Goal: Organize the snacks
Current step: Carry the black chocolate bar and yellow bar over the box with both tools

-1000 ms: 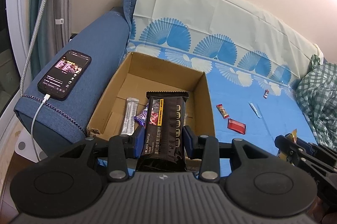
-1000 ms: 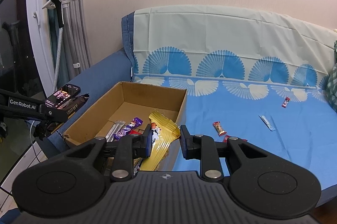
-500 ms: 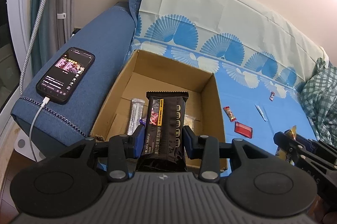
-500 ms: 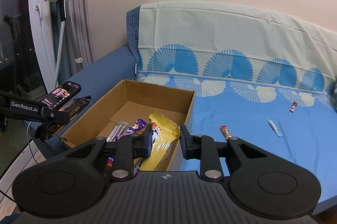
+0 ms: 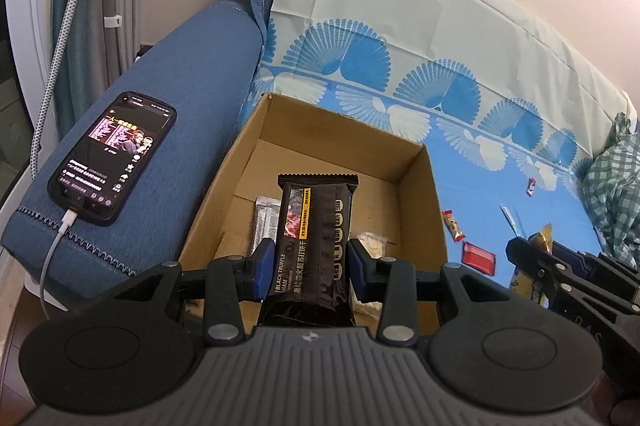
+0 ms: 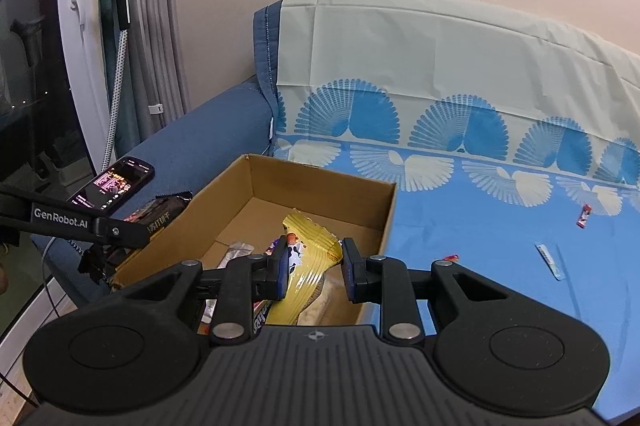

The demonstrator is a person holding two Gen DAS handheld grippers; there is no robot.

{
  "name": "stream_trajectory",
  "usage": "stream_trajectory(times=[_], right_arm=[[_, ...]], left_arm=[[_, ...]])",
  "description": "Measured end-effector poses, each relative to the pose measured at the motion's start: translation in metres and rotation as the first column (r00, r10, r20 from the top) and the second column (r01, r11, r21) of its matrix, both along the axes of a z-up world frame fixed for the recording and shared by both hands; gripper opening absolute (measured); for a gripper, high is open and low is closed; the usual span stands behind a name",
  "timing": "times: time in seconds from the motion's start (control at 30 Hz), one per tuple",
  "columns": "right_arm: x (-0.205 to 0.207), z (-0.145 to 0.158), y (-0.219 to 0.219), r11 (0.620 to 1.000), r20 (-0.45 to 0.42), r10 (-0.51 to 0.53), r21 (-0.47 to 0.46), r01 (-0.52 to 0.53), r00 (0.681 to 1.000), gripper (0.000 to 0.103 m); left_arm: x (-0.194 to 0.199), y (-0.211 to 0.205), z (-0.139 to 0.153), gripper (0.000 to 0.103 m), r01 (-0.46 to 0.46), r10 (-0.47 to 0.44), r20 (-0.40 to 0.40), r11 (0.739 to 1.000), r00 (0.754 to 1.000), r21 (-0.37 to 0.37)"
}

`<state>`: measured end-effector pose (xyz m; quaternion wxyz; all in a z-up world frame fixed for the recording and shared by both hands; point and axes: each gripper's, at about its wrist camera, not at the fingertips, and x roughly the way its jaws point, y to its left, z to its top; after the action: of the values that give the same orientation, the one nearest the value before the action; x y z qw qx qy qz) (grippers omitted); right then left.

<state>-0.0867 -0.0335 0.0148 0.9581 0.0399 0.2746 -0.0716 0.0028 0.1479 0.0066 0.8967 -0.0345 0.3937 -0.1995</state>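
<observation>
Left tongs (image 5: pixel 311 268) clamp a black packet (image 5: pixel 314 246), right tongs (image 6: pixel 314 270) a yellow packet (image 6: pixel 308 266); only the left view shows plaid cloth (image 5: pixel 616 193).

Lit phone (image 5: pixel 112 155) charging on sofa armrest (image 5: pixel 192 73); checked cloth (image 5: pixel 612 193) right.

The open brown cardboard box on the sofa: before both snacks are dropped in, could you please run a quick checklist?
1. Left gripper clamped on the black cracker packet: ok.
2. Right gripper clamped on the yellow snack wrapper: ok.
3. Open brown cardboard box has bare floor for both: ok.
4. Black packet over the box opening: ok.
5. Yellow wrapper over the opening: ok in the right wrist view.
6. Black smartphone on the blue sofa armrest lies outside the box: ok.
</observation>
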Motion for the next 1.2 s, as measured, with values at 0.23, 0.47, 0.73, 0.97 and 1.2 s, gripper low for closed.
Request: stream_trajectory(times=[0.23,0.47,0.73,0.97,1.2], right_arm=[[0.034,-0.010,0.000,1.000,-0.025,0.027,0.008,-0.027,0.999,0.027],[0.061,-0.026,0.000,0.999,-0.058,0.035,0.026,-0.033,0.998,0.027],[0.084,-0.044,-0.007,0.998,-0.092,0.036,0.049,-0.031,0.995,0.027],[0.096,-0.056,-0.015,0.997,-0.118,0.034,0.066,-0.026,0.992,0.027],[0.104,-0.066,-0.019,0.997,-0.133,0.035,0.080,-0.024,0.990,0.027]], left_arm=[[0.026,-0.008,-0.013,0.043,-0.001,0.001,-0.021,1.000,1.000,0.016],[0.051,-0.017,-0.029,0.043,0.005,-0.003,-0.052,0.999,0.999,0.036],[0.073,-0.030,-0.047,0.043,0.011,-0.007,-0.087,0.998,0.996,0.056],[0.085,-0.040,-0.057,0.043,0.022,-0.014,-0.102,0.997,0.995,0.070],[0.096,-0.045,-0.068,0.043,0.024,-0.013,-0.118,0.996,0.993,0.089]])
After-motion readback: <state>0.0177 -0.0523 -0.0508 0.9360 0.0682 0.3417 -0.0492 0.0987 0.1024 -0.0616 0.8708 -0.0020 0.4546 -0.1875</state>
